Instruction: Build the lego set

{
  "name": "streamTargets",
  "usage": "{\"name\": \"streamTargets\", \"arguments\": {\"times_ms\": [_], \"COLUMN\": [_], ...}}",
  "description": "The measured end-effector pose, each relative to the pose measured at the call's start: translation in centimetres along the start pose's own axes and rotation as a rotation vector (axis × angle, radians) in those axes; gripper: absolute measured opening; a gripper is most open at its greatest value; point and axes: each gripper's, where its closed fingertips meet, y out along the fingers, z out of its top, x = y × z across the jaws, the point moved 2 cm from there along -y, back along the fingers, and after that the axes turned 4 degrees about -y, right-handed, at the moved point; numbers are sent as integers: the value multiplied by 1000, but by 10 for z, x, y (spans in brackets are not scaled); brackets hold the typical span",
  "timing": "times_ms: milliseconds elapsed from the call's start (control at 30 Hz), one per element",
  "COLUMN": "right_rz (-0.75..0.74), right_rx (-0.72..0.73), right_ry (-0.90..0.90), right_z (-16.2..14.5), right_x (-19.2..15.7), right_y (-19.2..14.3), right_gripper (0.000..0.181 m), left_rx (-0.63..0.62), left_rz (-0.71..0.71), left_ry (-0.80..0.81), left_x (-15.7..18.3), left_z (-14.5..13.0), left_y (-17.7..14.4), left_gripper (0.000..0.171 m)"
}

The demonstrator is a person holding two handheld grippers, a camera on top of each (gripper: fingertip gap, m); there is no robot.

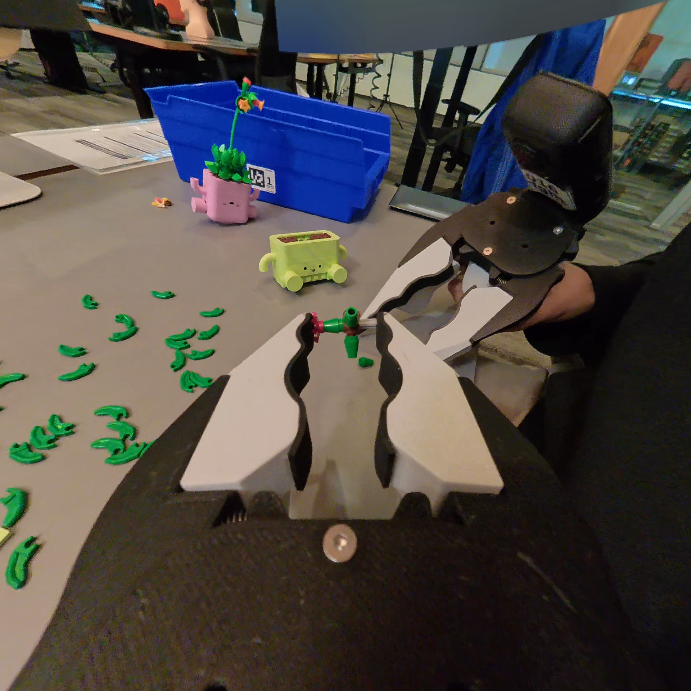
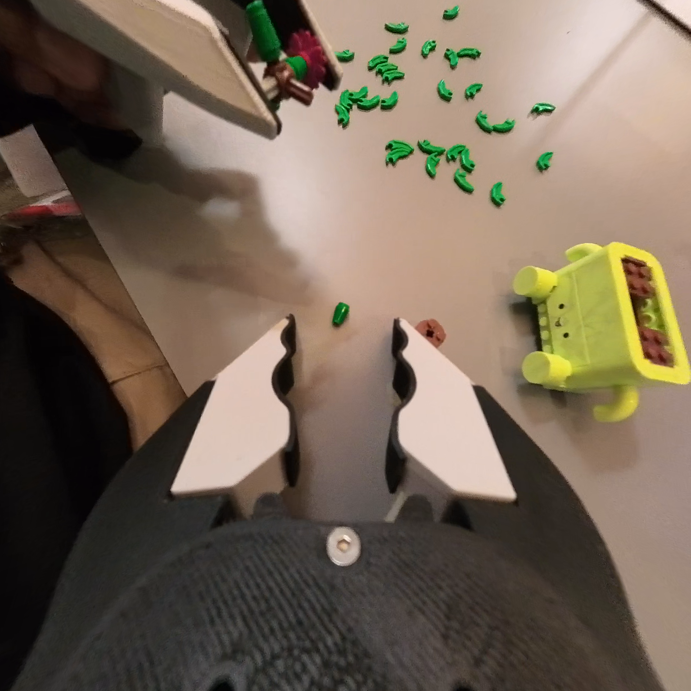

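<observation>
My left gripper [image 1: 346,327] is shut on a small stem assembly [image 1: 342,326] of green cones, a magenta flower and a brown joint, held across its tips above the grey table [image 1: 112,254]. It also shows in the right wrist view [image 2: 288,63], in the left gripper [image 2: 303,95]. My right gripper [image 2: 342,324] is open and empty, low over the table; in the left wrist view it [image 1: 407,325] is close beside the assembly. A loose green cone [image 2: 340,315] lies just ahead of its tips. A brown round piece [image 2: 430,331] lies by its right fingertip.
A lime pot figure [image 1: 304,260] with brown studs on top stands mid-table. A pink pot [image 1: 224,198] with a finished plant stands in front of a blue bin [image 1: 299,149]. Several green leaf pieces [image 1: 119,332] are scattered to the left. A small orange flower piece [image 1: 161,202] lies near the pink pot. The grippers' ends are close to 9 cm from one another. The pink pot [image 1: 224,198] is about equally far from each gripper, around 25 cm.
</observation>
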Motion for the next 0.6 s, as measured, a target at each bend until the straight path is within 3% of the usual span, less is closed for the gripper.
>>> {"name": "streamTargets", "arguments": {"times_ms": [200, 400, 533, 600], "right_rz": [15, 43, 41, 41], "right_rx": [-11, -16, -16, -17], "right_ry": [39, 83, 83, 83], "right_z": [-2, -2, 1, 2], "right_x": [2, 4, 1, 0], "right_y": [1, 3, 6, 8], "right_gripper": [30, 29, 22, 8], "left_rx": [107, 255, 215, 194], "left_rz": [-7, 103, 99, 96], "left_ry": [-104, -128, -48, -9], "left_x": [-9, -23, -13, -8], "left_z": [10, 22, 20, 18], "left_y": [-8, -24, -19, -16], "left_gripper": [32, 31, 31, 31]}}
